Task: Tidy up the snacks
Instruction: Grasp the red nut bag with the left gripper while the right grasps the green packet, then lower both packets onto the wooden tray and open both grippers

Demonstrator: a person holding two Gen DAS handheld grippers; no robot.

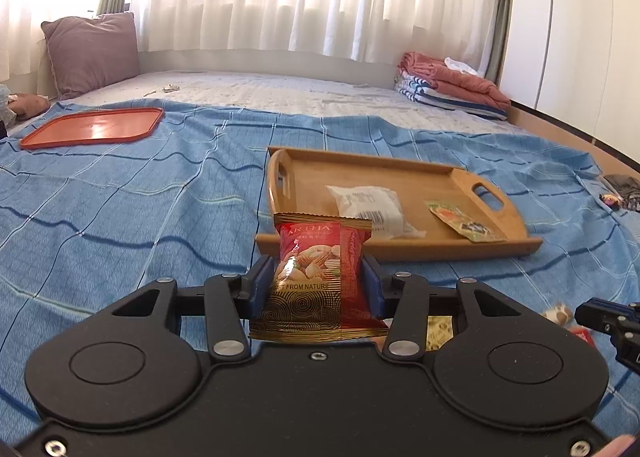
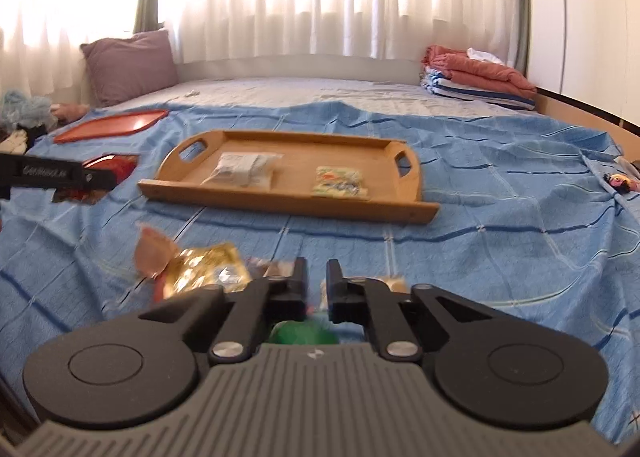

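- the left gripper [image 1: 318, 289] is pinching a red and gold foil packet of nuts [image 1: 316, 281] between its blue-padded fingers [image 1: 260, 285]; the packet is standing upright in the grip, clear of the blue checked bedspread [image 1: 120, 225].
- the right gripper [image 2: 316, 289] is showing its black fingers [image 2: 298, 289] drawn close with a narrow gap between them; something green [image 2: 300, 335] is sitting low between them, too blurred to name, and i judge they are closed on it.
- ahead of both sets of fingers, the shallow wooden tray with cut-out handles [image 1: 512, 247] is lying on the bed, already holding a white sealed pouch [image 1: 370, 209] and a flat green printed sachet [image 1: 464, 223], well apart from each other.
- just to the left of the right gripper's fingers, a crinkled gold wrapper [image 2: 208, 271] and a pinkish wrapper [image 2: 154, 257] are lying loose on the bedspread, not yet collected.
- far ahead and to the left, a flat orange plastic tray [image 1: 92, 129] is sitting on the bedspread with nothing showing on it.
- as i judge it, the task is partway along: two snacks are placed, the nut packet seems bound for the wooden tray, and several loose wrappers are waiting.
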